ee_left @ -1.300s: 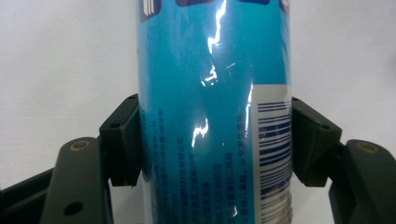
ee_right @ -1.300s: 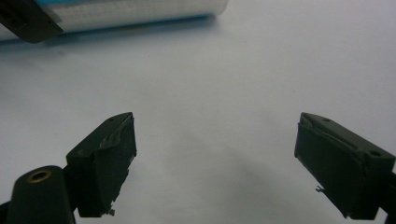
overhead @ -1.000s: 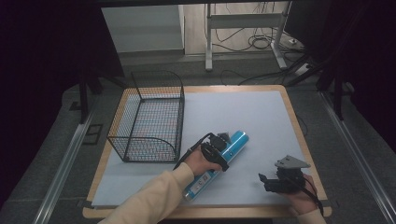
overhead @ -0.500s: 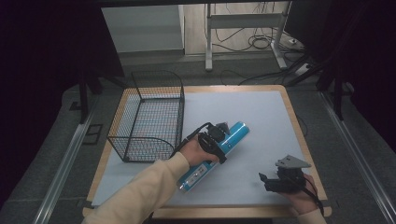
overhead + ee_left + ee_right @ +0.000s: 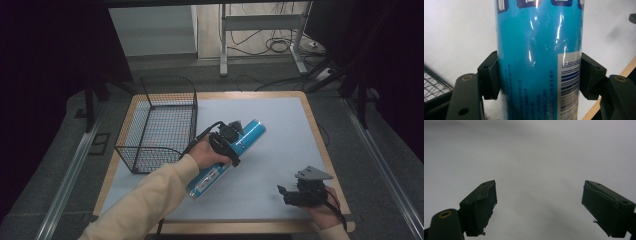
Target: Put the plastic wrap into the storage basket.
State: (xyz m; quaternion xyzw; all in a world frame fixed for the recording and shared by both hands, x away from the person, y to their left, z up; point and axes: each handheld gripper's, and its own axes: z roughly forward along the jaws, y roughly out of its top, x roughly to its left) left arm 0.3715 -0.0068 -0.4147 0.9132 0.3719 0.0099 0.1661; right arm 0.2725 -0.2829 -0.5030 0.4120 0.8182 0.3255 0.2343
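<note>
Between the left claw's [image 5: 537,77] pads sits the blue tube [image 5: 539,50], clamped

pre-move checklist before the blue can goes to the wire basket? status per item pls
1. Grip: left gripper has both jaws pressed on the sides of the blue can: ok.
2. Grip position: jaws sit near the can's middle, long ends overhanging either way: ok, but it may swing.
3. Can off the table: looks raised and tilted in the high view; clearance under the lower end: cannot tell.
4. Wire basket: open top, nothing seen inside: ok.
5. Path: basket's near wall stands between can and opening; can must go over it: not ok yet.
6. Right gripper: jaws open, empty, at the table's near right corner, clear of the path: ok.
</note>
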